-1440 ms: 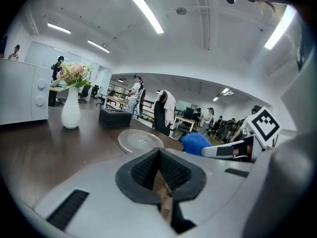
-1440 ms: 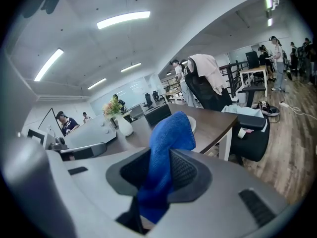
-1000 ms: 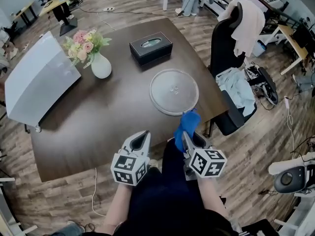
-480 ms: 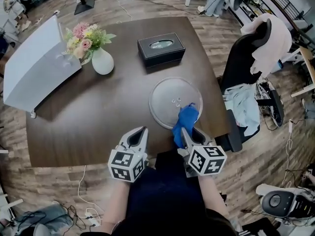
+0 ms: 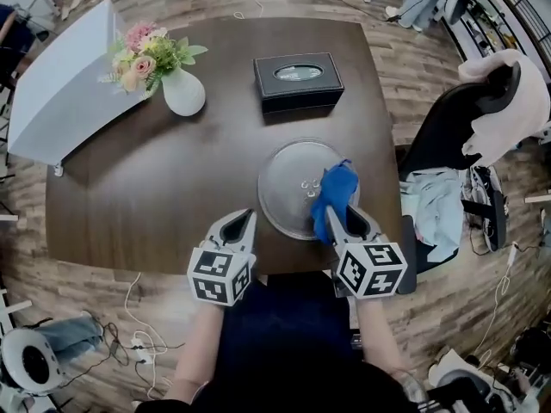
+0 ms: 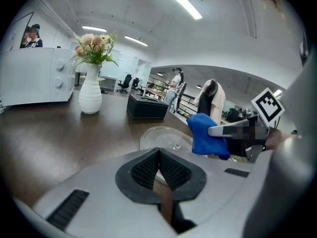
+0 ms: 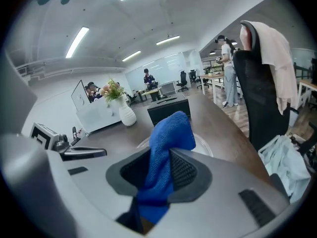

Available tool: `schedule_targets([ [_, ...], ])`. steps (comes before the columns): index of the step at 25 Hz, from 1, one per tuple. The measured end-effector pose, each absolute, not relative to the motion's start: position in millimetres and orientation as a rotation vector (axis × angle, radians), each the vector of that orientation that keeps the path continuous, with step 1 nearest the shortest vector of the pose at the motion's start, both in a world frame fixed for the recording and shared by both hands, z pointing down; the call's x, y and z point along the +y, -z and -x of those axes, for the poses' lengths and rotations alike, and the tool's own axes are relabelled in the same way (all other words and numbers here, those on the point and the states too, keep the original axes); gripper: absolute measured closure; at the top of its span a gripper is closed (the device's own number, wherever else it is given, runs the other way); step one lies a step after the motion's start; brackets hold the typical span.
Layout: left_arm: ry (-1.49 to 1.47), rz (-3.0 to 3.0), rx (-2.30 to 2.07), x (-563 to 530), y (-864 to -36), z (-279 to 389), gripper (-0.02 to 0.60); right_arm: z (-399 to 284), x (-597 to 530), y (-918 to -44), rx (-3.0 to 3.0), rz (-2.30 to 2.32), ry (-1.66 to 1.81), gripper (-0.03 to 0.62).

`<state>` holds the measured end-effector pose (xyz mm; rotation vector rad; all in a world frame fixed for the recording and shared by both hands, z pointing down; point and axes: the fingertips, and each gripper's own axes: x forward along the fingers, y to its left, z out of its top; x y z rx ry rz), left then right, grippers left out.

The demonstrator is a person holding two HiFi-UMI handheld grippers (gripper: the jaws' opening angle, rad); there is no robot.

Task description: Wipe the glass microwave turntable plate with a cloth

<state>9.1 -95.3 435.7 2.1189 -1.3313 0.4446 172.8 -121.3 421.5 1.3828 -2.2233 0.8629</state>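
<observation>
The right tool (image 5: 343, 218) is clamped on a blue cloth (image 5: 334, 189), whose loose end sticks out past the jaws over the near right part of the glass plate (image 5: 288, 188), probably so that fabric rather than metal meets the glass. The left tool (image 5: 242, 222), pressed together on nothing, hovers near the plate's left rim at the front of the bench (image 5: 129, 205), perhaps to steady it. A black tissue box (image 5: 298, 77) lies just beyond the plate and a vase (image 5: 183, 93) farther left, neither blocking the wipe.
</observation>
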Motion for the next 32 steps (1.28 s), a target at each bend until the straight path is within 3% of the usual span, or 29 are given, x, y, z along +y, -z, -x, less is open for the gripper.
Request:
schedule_targets([
  [18, -0.782, -2.012, -1.298, -122.1, -495.8, -16.9, 0.578, -131.2, -173.8, -437.4, -2.263, -1.063, -0.782, 0.499],
  [32, -0.805, -2.037, -1.168, -129.7, -515.0, -22.0, 0.578, -81.6, -195.6, -446.9, -2.316, -0.877, -0.855, 0.499],
])
